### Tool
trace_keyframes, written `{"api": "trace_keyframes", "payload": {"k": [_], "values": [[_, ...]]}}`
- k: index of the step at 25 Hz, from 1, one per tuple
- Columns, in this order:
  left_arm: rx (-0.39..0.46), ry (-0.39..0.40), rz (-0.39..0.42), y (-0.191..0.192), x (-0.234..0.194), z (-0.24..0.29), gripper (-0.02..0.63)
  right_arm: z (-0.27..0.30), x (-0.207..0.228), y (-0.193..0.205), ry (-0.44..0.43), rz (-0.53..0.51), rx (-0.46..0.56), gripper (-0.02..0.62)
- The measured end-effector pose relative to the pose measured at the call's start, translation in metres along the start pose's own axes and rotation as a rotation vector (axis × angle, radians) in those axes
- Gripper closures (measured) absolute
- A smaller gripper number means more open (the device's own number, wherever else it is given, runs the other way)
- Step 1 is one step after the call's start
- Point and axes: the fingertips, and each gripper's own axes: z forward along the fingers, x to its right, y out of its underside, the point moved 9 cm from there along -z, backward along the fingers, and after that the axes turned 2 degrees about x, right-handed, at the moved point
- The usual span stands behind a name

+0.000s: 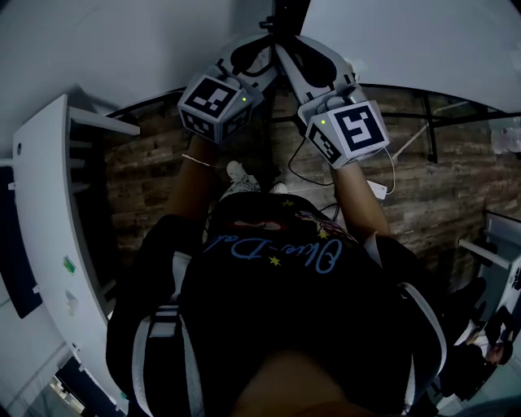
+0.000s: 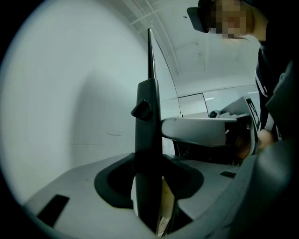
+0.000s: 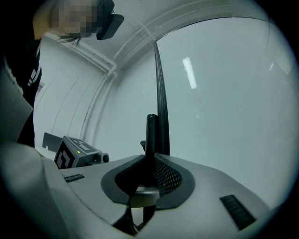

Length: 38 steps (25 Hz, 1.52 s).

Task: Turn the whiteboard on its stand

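Observation:
The whiteboard (image 1: 407,41) stands edge-on in front of me, its black frame edge (image 1: 285,12) between both grippers at the top of the head view. My left gripper (image 1: 264,50) is shut on that black frame edge (image 2: 148,140), which runs upright between its pads, with the white board face (image 2: 70,93) to the left. My right gripper (image 1: 293,53) meets it from the other side, shut on a black post (image 3: 151,135) of the frame, with the board face (image 3: 224,93) to the right. Each gripper view shows the other gripper: the right gripper (image 2: 201,130), the left gripper's marker cube (image 3: 70,156).
Below lies a brick-patterned floor (image 1: 138,179). A white shelf unit (image 1: 49,228) stands at the left. A black stand bar (image 1: 427,122) and loose white cables (image 1: 383,187) are at the right. The person's dark-shirted body (image 1: 277,309) fills the lower middle.

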Motion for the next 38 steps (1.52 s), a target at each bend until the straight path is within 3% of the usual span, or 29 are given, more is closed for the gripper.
{"api": "trace_keyframes", "payload": {"k": [20,38], "values": [[0.0,0.047,-0.006,0.003,-0.01,-0.015,0.428,0.008,-0.02,0.003,0.068,-0.015,0.003,0.525],[-0.012,0.014,-0.013,-0.001,-0.009,-0.03,0.43,0.011,-0.034,0.002,0.052,-0.009,0.001,0.525]]}}
